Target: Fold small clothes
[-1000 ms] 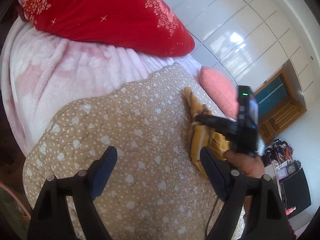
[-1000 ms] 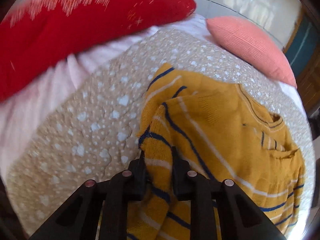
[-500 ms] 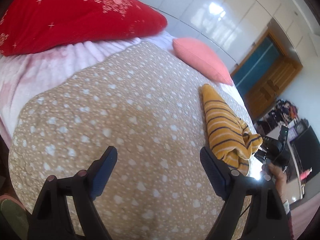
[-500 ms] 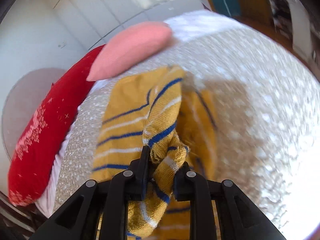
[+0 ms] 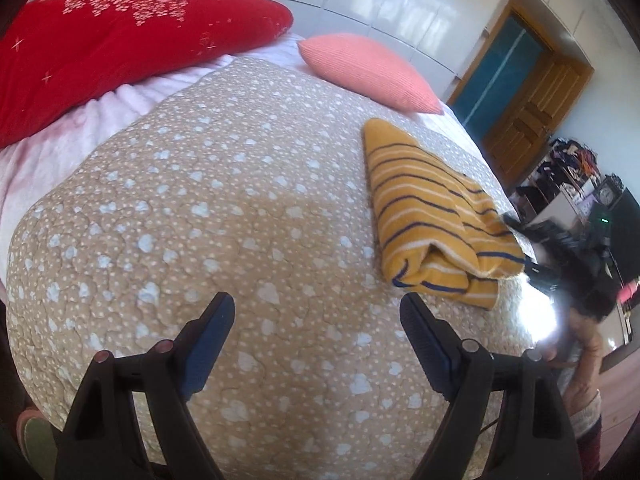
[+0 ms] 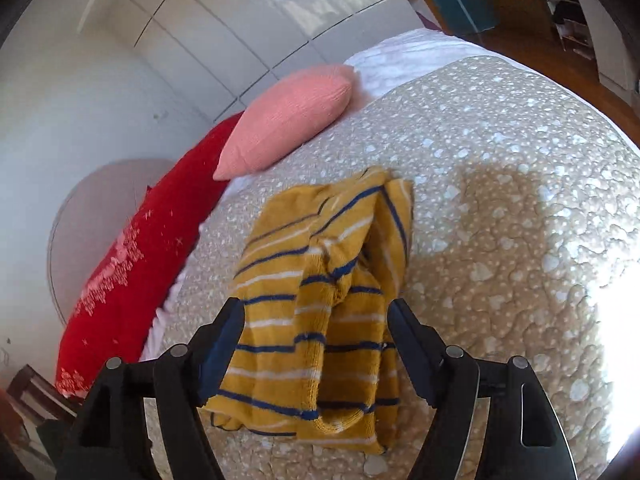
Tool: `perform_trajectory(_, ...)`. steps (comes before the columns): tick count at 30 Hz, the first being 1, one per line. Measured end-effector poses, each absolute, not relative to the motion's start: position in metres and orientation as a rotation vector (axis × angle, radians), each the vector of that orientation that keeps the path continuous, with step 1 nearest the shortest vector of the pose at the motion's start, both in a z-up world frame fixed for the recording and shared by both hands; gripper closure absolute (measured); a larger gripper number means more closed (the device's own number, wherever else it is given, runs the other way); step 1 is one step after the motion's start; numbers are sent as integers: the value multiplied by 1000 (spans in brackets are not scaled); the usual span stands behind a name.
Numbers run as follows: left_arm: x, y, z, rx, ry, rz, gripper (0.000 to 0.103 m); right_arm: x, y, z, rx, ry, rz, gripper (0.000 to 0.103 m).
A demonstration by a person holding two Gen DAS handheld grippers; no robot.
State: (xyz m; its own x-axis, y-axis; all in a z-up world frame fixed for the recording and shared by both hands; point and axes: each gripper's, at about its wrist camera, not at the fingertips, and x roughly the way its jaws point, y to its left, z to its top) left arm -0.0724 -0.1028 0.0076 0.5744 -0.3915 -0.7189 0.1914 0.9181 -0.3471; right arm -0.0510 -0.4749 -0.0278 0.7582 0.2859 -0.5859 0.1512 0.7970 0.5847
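A small mustard-yellow sweater with navy and white stripes [image 5: 432, 216] lies folded in a loose bundle on the beige heart-print quilt [image 5: 224, 216], near its right edge. In the right wrist view the sweater [image 6: 320, 304] lies just beyond my right gripper [image 6: 316, 328], which is open and empty, one finger on each side of it. My left gripper [image 5: 316, 320] is open and empty, hovering over bare quilt to the left of the sweater. The right gripper shows blurred at the right edge of the left wrist view [image 5: 560, 252].
A red pillow [image 5: 120, 40] and a pink pillow [image 5: 368, 68] lie at the head of the bed, over a pale pink blanket [image 5: 60, 140]. White wardrobe doors [image 5: 400, 0], a wooden door [image 5: 536, 92] and cluttered furniture [image 5: 580, 184] stand beyond the bed's right side.
My right gripper carried the sweater's sleeve over to the right, then opened and let it drop onto the folded bundle. My left gripper stayed open and swung to face the sweater.
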Motion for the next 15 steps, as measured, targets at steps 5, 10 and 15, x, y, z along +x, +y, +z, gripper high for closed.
perform_trajectory(5, -67, -111, 20, -193, 875, -367, 19, -65, -469, -71, 697, 816, 97, 98)
perform_trajectory(10, -20, -128, 27, -196, 876, -432, 19, -76, -490, -76, 804, 794, 167, 97)
perform_trajectory(15, 50, -166, 15, -178, 923, -562, 17, -77, -516, -49, 847, 633, 114, 9)
